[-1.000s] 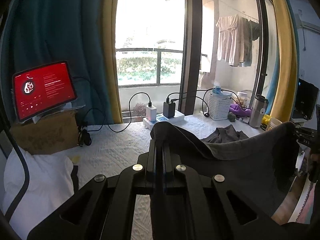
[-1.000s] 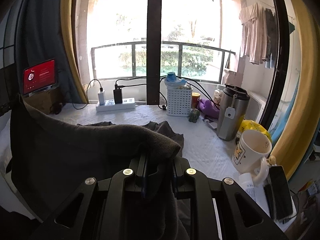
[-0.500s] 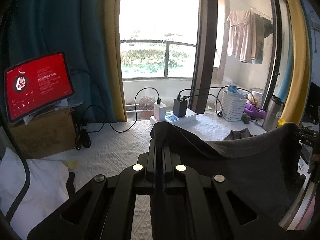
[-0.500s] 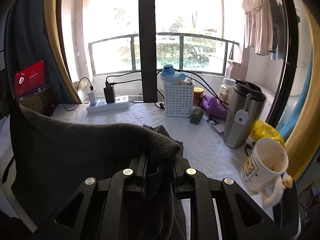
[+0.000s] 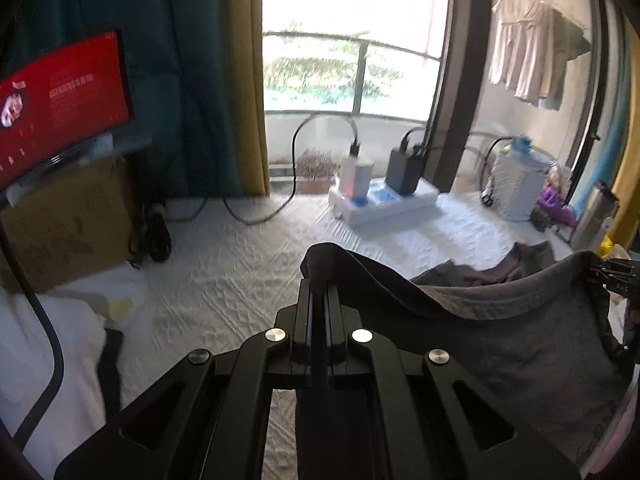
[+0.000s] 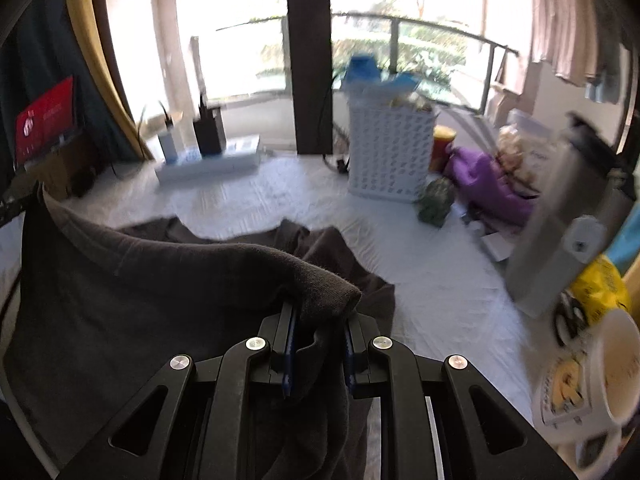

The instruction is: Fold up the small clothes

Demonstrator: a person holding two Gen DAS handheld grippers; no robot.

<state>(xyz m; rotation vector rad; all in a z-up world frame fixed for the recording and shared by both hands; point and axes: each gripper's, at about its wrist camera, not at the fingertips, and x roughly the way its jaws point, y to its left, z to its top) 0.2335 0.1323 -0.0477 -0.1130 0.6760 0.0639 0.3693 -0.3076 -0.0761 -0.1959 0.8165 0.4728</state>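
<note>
A dark grey garment (image 5: 500, 344) hangs stretched between my two grippers above the white table. My left gripper (image 5: 318, 284) is shut on its left corner. My right gripper (image 6: 318, 312) is shut on the opposite corner, also seen in the left wrist view (image 5: 612, 276). The same garment (image 6: 140, 304) fills the lower left of the right wrist view. Its far part lies crumpled on the table cover (image 6: 320, 240).
A power strip (image 5: 380, 200) with chargers, a white basket (image 6: 390, 152), a steel flask (image 6: 560, 232), a mug (image 6: 600, 372) and purple cloth (image 6: 488, 180) stand at the back and right. A red-screen tablet (image 5: 60, 96) sits on a cardboard box (image 5: 68, 220) at the left.
Both grippers have moved forward and down toward the table with the garment still held; the far objects appear larger and the garment hangs lower.
</note>
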